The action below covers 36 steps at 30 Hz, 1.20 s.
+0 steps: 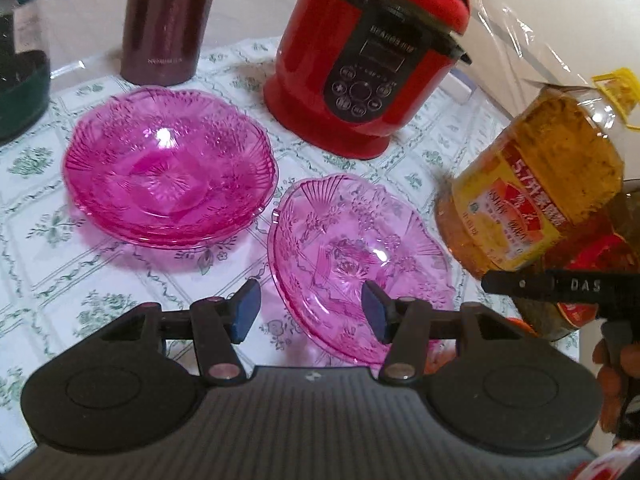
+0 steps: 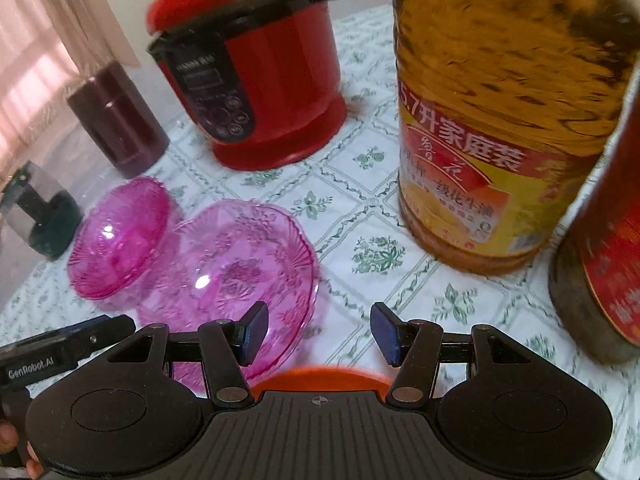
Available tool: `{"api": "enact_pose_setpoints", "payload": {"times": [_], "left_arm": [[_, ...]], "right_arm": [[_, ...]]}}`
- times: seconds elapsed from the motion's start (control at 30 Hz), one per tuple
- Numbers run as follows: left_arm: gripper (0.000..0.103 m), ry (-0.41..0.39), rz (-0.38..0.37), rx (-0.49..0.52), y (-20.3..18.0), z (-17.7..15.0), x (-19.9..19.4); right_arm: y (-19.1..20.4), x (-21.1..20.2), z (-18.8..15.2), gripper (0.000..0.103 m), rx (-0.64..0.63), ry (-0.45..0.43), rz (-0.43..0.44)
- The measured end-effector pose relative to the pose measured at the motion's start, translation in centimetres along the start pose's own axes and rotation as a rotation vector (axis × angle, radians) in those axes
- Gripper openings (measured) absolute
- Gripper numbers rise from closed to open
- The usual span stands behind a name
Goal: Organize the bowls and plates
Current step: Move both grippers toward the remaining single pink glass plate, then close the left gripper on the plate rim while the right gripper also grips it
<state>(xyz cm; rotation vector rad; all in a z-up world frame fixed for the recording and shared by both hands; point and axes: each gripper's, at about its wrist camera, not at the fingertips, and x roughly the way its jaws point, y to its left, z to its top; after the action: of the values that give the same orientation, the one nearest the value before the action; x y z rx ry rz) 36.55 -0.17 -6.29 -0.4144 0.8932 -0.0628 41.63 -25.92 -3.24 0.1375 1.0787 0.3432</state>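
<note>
A stack of dark pink glass plates [image 1: 168,172] sits on the floral tablecloth at the left. A single lighter pink glass plate [image 1: 360,264] lies to its right, nearer me. My left gripper [image 1: 310,310] is open and empty, hovering over the single plate's near left rim. In the right wrist view the stack [image 2: 120,236] and the single plate [image 2: 236,280] lie at the left. My right gripper [image 2: 316,332] is open and empty, its left finger over the single plate's near right rim. The other gripper's body shows in each view [image 1: 552,286] [image 2: 60,344].
A red pressure cooker [image 1: 372,60] stands behind the plates. A maroon canister [image 1: 168,20] stands back left. A large oil bottle [image 1: 532,188] and a second bottle [image 2: 600,240] stand at the right. A dark green container [image 1: 20,96] sits far left. An orange object [image 2: 320,376] lies under my right gripper.
</note>
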Motion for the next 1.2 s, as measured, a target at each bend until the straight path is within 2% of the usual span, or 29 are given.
{"api": "enact_pose_setpoints", "payload": {"times": [0.2,0.43,0.6,0.7,0.77,0.97,1.2], "left_arm": [[0.045,0.009,0.021,-0.014,0.5,0.0,2.0],[0.025,0.003,0.044,-0.001,0.8,0.2,3.0],[0.017,0.01,0.05,0.017,0.7,0.3,3.4],[0.013,0.003,0.059,0.021,0.6,0.3,3.6],[0.01,0.001,0.067,0.029,0.7,0.3,3.6],[0.009,-0.003,0.059,0.026,0.9,0.2,3.6],[0.009,-0.012,0.046,0.031,0.7,0.4,2.8]], "right_arm": [[-0.3,3.3,1.4,0.057,-0.03,0.066,-0.005],[-0.7,6.1,1.8,0.056,-0.032,0.122,-0.006],[-1.1,7.1,1.9,0.056,-0.022,0.138,0.007],[-1.2,7.6,2.0,0.037,-0.002,0.147,0.031],[-1.3,7.7,2.1,0.034,0.014,0.144,0.055],[-1.0,7.6,2.0,0.014,0.02,0.135,0.068],[-0.7,6.8,1.9,0.011,0.034,0.104,0.066]]}}
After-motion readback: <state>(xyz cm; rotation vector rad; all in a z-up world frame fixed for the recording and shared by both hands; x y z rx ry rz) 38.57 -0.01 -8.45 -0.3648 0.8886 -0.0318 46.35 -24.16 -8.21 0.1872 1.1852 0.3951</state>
